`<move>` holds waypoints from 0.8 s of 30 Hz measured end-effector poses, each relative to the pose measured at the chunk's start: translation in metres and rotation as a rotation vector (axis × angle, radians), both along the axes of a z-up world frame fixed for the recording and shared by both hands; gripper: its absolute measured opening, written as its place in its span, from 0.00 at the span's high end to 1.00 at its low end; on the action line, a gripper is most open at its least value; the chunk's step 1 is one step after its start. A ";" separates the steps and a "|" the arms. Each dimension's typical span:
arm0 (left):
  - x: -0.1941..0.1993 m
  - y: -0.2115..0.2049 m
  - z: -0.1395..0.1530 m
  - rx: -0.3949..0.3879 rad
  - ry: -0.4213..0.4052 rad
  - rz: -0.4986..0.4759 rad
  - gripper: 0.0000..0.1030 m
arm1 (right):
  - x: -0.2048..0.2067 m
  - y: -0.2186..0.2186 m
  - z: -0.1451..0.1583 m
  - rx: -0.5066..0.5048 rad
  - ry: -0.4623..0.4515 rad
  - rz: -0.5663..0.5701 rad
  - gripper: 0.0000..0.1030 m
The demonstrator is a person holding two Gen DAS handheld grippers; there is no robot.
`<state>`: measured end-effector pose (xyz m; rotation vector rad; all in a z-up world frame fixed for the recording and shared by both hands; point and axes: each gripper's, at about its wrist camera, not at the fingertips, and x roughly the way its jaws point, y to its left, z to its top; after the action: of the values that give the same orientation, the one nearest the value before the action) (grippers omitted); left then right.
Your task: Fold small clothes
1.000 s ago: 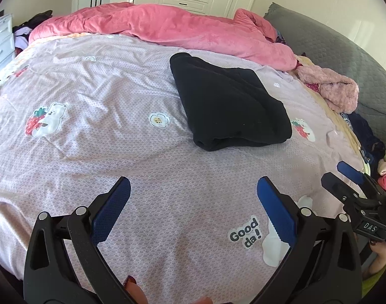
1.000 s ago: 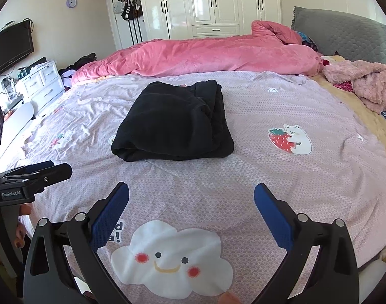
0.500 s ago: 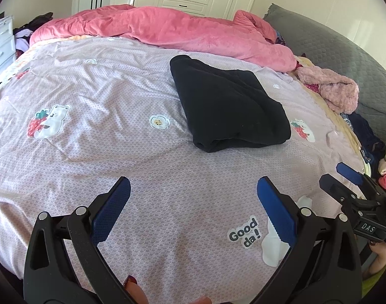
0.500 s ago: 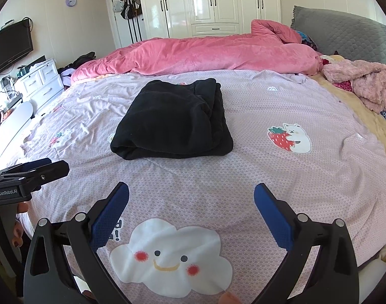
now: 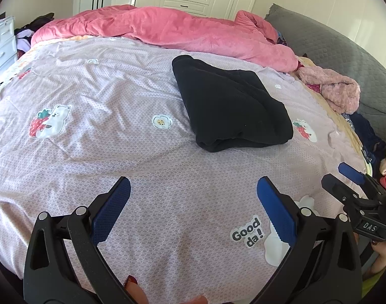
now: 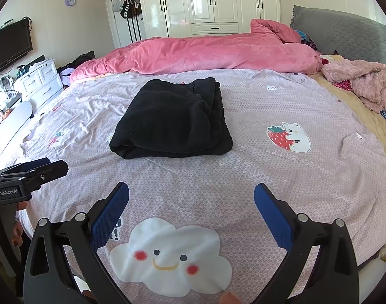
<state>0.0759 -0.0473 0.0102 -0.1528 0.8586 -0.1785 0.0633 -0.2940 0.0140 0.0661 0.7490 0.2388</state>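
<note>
Left wrist view: low over near edge of lilac cartoon-print bedsheet (image 5: pixel 96 152), facing the white wardrobe; folded black fleece garment (image 5: pixel 231 106) at 1 o'clock, mid-distance. Right wrist view: same height, set further right, garment (image 6: pixel 172 121) at 11 o'clock. Shared: sheet (image 6: pixel 281 177), garment, crumpled pink plush duvet (image 5: pixel 172 29) (image 6: pixel 205 53). Each view catches the other gripper at its edge.

The bed (image 5: pixel 96 81) runs off past both views' rims, the black folded garment (image 6: pixel 172 119) hides its own inner layers, the clock (image 6: pixel 70 0) face is too small to read, and the clothes heap (image 5: pixel 370 147) is cut off.
</note>
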 end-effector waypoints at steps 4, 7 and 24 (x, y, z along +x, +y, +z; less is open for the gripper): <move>0.001 0.000 0.000 0.002 0.002 0.001 0.09 | -0.001 0.000 -0.001 -0.001 0.002 -0.003 0.04; 0.001 0.001 0.000 0.005 0.008 0.000 0.09 | -0.001 0.000 -0.001 -0.002 0.002 -0.003 0.04; 0.001 0.001 -0.002 0.009 0.018 0.006 0.09 | -0.002 -0.004 -0.002 -0.010 0.012 -0.013 0.04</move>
<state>0.0771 -0.0461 0.0078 -0.1487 0.8767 -0.1679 0.0616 -0.2984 0.0123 0.0629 0.7616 0.2227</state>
